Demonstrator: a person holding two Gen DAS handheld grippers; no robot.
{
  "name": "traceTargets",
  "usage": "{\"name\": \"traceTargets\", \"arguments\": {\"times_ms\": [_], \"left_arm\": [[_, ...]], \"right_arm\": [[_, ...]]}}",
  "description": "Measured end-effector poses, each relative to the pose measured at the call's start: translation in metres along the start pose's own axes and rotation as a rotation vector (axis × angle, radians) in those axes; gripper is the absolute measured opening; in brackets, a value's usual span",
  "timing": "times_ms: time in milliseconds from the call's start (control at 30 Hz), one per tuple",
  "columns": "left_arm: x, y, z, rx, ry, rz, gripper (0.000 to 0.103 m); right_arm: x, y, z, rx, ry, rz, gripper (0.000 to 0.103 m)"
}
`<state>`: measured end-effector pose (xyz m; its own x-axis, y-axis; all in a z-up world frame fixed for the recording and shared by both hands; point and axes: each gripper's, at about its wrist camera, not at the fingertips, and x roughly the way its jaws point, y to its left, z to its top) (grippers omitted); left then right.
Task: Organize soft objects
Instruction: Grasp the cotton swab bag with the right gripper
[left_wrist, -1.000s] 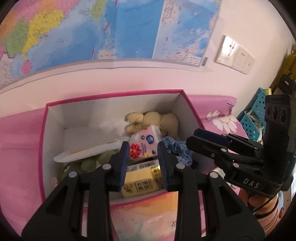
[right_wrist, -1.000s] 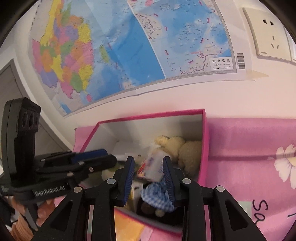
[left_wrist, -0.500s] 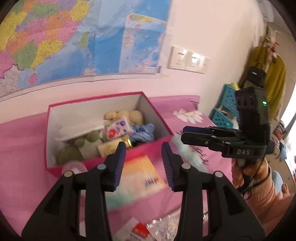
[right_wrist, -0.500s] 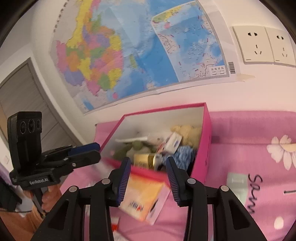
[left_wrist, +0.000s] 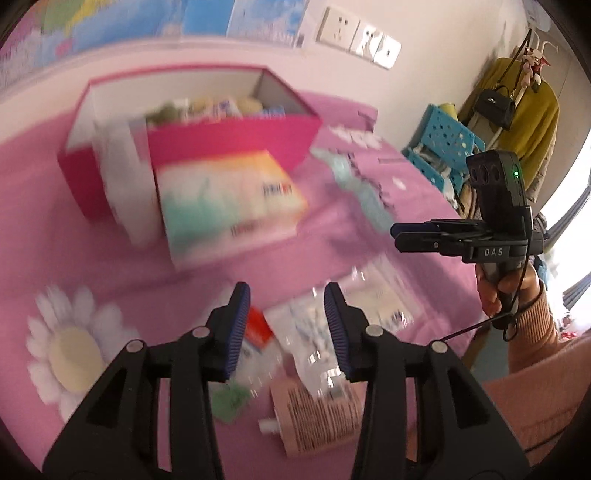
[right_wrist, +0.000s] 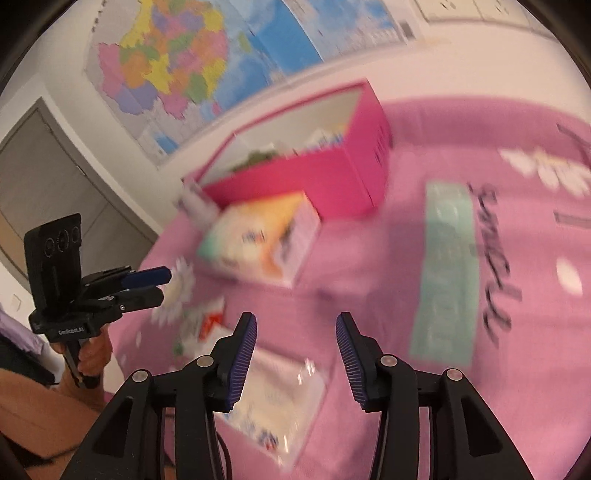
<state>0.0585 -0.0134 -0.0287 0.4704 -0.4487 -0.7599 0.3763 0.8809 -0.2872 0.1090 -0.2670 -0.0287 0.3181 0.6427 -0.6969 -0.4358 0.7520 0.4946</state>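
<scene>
The pink box (left_wrist: 221, 155) (right_wrist: 314, 177) stands on the pink bedspread (left_wrist: 110, 266) with plush toys and packets inside, all blurred. A pastel tissue pack (left_wrist: 229, 199) (right_wrist: 258, 240) lies in front of it. My left gripper (left_wrist: 287, 306) hangs open and empty over a clear plastic packet (left_wrist: 314, 332), a red-and-white packet (left_wrist: 256, 328) and a printed pink tube (left_wrist: 317, 417). The right gripper (right_wrist: 295, 332) has its jaws opening with nothing between them; it hovers above the clear packet (right_wrist: 280, 398). A long teal packet (right_wrist: 443, 277) lies to its right.
A white object (left_wrist: 122, 173) leans at the box's left front corner. Blue baskets (left_wrist: 443, 147) and a yellow coat (left_wrist: 528, 110) stand past the bed's right side. A wall map (right_wrist: 184, 62) hangs behind the box, a door (right_wrist: 55, 166) to the left. A hand (left_wrist: 506, 288) holds the right gripper.
Both grippers drew back from over the box toward the near side of the bed and sank. Their jaws spread wider. Loose packets on the bedspread came into view beneath them.
</scene>
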Motion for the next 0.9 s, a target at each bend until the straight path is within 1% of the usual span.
{"name": "traceTargets", "arguments": {"times_ms": [100, 167, 267, 367, 600, 700, 767, 833, 900], "left_arm": [[0.004, -0.002, -0.017, -0.002, 0.039, -0.013, 0.044], [0.006, -0.005, -0.025, -0.004, 0.059, -0.021, 0.044], [0.008, -0.007, -0.034, -0.008, 0.080, -0.046, 0.044], [0.011, -0.009, -0.039, -0.013, 0.098, -0.053, 0.044], [0.022, -0.012, -0.044, -0.027, 0.150, -0.073, 0.044], [0.029, -0.014, -0.046, -0.032, 0.176, -0.095, 0.044], [0.033, -0.015, -0.046, -0.031, 0.180, -0.100, 0.047], [0.034, -0.017, -0.044, -0.029, 0.177, -0.107, 0.050], [0.038, -0.017, -0.041, -0.038, 0.181, -0.105, 0.050]], "right_arm": [[0.002, -0.004, -0.020, 0.017, 0.042, -0.022, 0.046], [0.003, -0.005, -0.030, 0.027, 0.064, -0.020, 0.046], [0.006, -0.005, -0.041, 0.036, 0.088, -0.017, 0.046], [0.009, -0.002, -0.047, 0.034, 0.102, -0.010, 0.046], [0.014, 0.006, -0.054, 0.013, 0.097, -0.002, 0.046], [0.017, 0.008, -0.054, 0.002, 0.091, -0.008, 0.041], [0.017, 0.007, -0.055, -0.002, 0.086, -0.013, 0.036], [0.018, 0.007, -0.055, 0.003, 0.079, -0.016, 0.034], [0.018, 0.006, -0.056, 0.006, 0.075, -0.015, 0.033]]}}
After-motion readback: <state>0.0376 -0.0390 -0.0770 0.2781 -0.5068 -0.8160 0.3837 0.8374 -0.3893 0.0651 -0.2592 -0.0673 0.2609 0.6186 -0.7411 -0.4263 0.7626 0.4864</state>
